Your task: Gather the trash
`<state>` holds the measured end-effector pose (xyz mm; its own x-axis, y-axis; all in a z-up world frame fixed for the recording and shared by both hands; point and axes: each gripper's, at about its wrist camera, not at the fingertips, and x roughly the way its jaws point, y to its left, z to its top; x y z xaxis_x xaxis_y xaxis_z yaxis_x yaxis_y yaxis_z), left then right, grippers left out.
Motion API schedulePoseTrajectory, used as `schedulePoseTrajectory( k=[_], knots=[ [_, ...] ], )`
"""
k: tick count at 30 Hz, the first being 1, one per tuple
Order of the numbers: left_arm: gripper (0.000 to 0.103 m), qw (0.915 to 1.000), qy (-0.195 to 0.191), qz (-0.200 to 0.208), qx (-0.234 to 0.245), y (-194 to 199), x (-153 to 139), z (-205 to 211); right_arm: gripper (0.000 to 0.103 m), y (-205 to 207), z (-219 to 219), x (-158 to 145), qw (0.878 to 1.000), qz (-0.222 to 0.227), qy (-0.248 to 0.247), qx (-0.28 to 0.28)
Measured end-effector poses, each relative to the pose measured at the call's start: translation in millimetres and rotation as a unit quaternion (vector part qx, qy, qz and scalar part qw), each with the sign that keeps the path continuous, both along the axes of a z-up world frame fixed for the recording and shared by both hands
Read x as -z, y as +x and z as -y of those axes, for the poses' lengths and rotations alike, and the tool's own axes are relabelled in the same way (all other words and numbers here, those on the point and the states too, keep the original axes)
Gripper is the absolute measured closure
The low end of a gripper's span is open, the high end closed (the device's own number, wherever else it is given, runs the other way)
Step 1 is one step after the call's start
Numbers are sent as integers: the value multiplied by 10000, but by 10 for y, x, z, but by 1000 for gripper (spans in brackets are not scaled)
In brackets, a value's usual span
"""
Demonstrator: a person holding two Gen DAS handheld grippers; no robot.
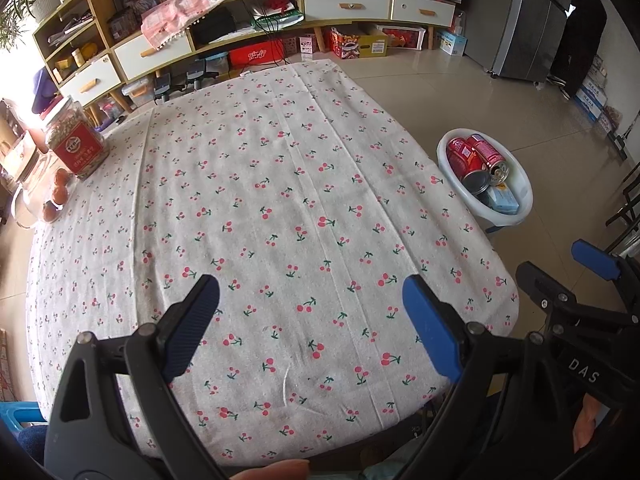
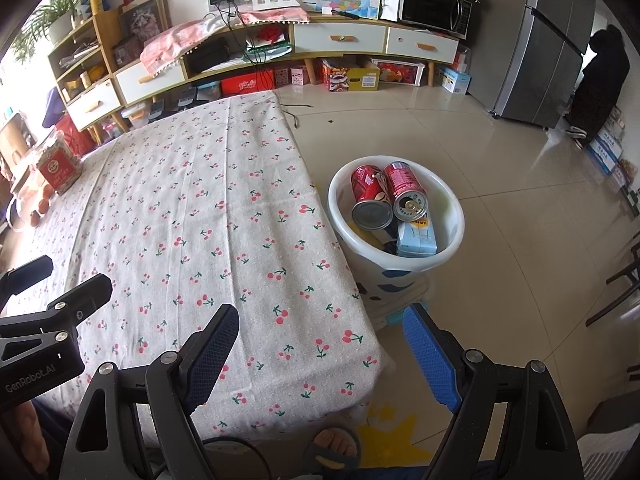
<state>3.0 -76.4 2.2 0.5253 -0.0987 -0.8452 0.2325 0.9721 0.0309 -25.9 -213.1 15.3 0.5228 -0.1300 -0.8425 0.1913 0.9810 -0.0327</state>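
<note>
A white plastic bin (image 2: 454, 216) stands on the floor right of the table; it also shows in the left wrist view (image 1: 524, 194). Inside lie red drink cans (image 2: 404, 186), a silver-ended can (image 2: 372, 212) and a light blue carton (image 2: 418, 240). The table wears a cherry-print cloth (image 1: 280, 200). My left gripper (image 1: 312, 300) is open and empty above the table's near edge. My right gripper (image 2: 320, 330) is open and empty over the table's near right corner, left of and nearer than the bin. The right gripper's blue pads (image 1: 592, 258) show in the left wrist view.
A glass jar with a red label (image 1: 74, 140) and small orange fruits (image 1: 60, 192) sit at the table's far left. A long cabinet (image 2: 340, 40) lines the back wall, with boxes beneath. A fridge (image 2: 560, 40) stands at the right. A sandalled foot (image 2: 336, 446) is below the table edge.
</note>
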Motion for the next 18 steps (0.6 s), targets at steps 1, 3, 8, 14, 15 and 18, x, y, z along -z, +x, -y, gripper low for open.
schedulePoseTrajectory(
  k=[1, 3, 8, 14, 15, 18],
  knots=[
    [10, 10000, 1, -2, 3, 1, 2, -2, 17, 1, -3, 4, 10000, -4, -2, -9],
    [10, 10000, 8, -6, -2, 1, 4, -3, 17, 2, -4, 10, 10000, -13, -7, -22],
    [10, 10000, 12, -19, 14, 1, 19, -15, 17, 12, -12, 18, 10000, -30, -19, -48],
    [10, 10000, 37, -21, 34, 6, 31, -24, 17, 12, -14, 13, 10000, -44, -26, -64],
    [10, 10000, 41, -12, 24, 10, 29, -23, 17, 12, -16, 10, 10000, -44, -28, -69],
    [10, 10000, 36, -5, 7, 20, 23, -35, 17, 11, -20, 8, 10000, -44, -31, -71]
  ],
)
